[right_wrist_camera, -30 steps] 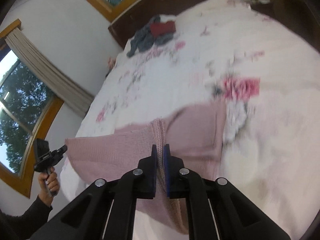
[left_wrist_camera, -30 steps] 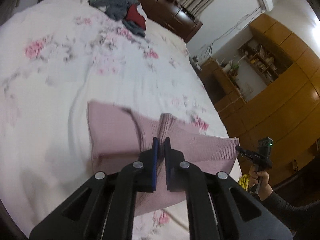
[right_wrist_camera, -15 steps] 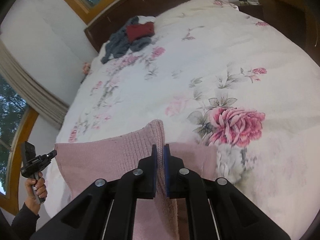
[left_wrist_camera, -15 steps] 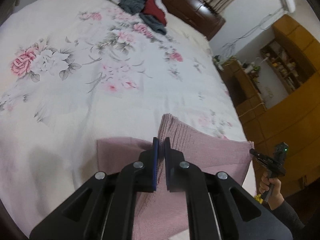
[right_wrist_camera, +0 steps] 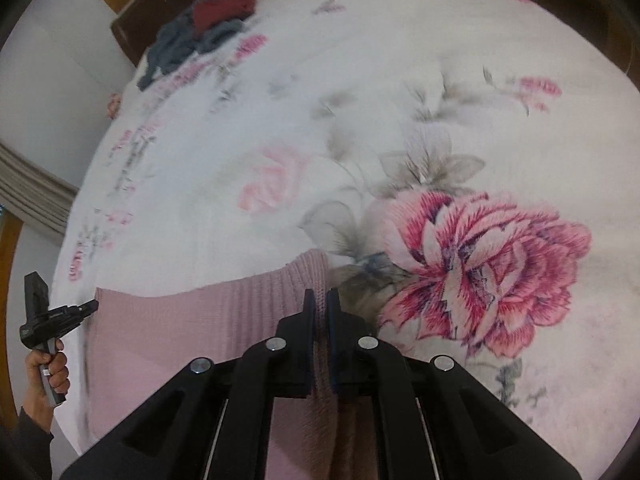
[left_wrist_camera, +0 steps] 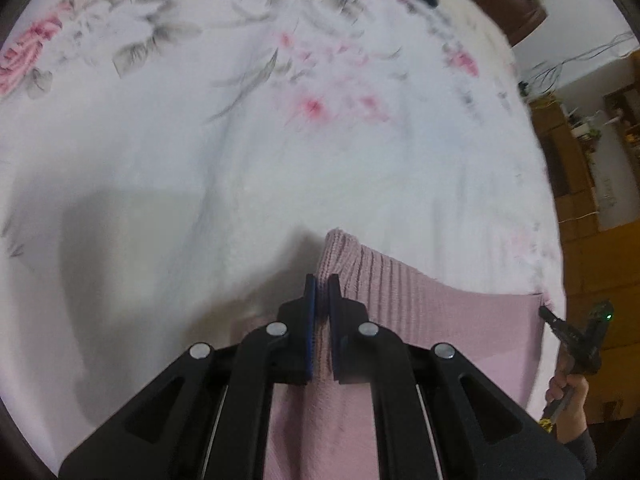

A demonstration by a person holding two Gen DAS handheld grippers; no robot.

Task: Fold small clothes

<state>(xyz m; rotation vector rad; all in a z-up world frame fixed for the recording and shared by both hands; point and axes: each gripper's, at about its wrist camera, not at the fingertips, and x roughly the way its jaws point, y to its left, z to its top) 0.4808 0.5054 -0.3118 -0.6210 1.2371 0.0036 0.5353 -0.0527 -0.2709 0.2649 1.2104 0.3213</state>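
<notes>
A dusty pink ribbed knit garment (left_wrist_camera: 420,304) is seen at the near edge of a white bedspread (left_wrist_camera: 240,160) printed with pink roses and grey-green leaves; one large deep-pink rose (right_wrist_camera: 488,264) is shown near right. The grippers (left_wrist_camera: 321,280) are black, and a blue pad (left_wrist_camera: 308,320) is seen on one finger. At the far end, a grey-blue and dark red pile of clothes (right_wrist_camera: 200,32) is set against a dark brown headboard (right_wrist_camera: 124,36).
</notes>
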